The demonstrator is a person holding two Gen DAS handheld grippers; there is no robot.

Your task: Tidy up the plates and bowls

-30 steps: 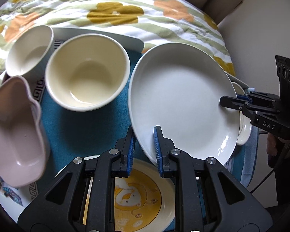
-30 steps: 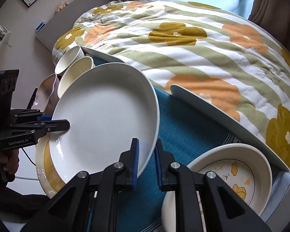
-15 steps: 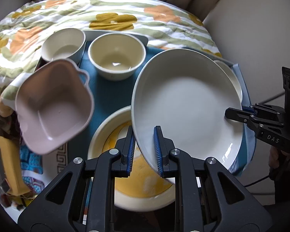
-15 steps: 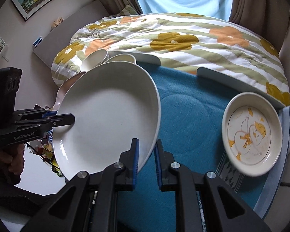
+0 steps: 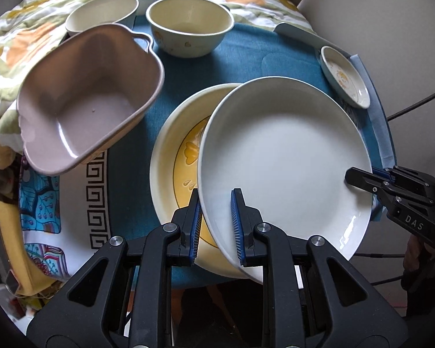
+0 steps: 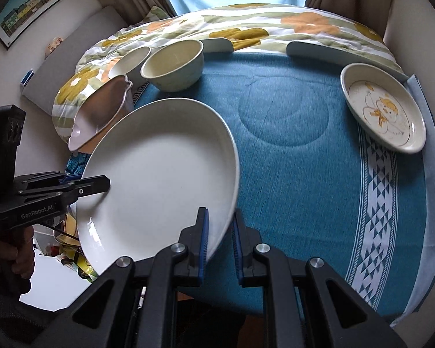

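Over the blue cloth (image 6: 304, 174) on the table, I hold a big round white plate (image 5: 284, 156) up in the air with both of my tools. My left gripper (image 5: 216, 217) has its two blue pads nearly closed, pinching the near rim of the white plate. My right gripper (image 6: 219, 240) is nearly closed too, and it pinches the rim on the other side. The white plate is tilted. It hangs just above a big cream plate with a yellow middle (image 5: 171, 156), which lies flat on the blue cloth. I cannot tell if the two plates touch.

A pink bowl with little handles (image 5: 84, 98) sits to the left, tipped up at the table's edge. Behind it are two round cream bowls (image 5: 188, 26), side by side. A small cream plate with a yellow duck picture (image 6: 382, 110) rests far off on the right side of the blue cloth. A flowery blanket (image 6: 261, 26) lies behind the table.
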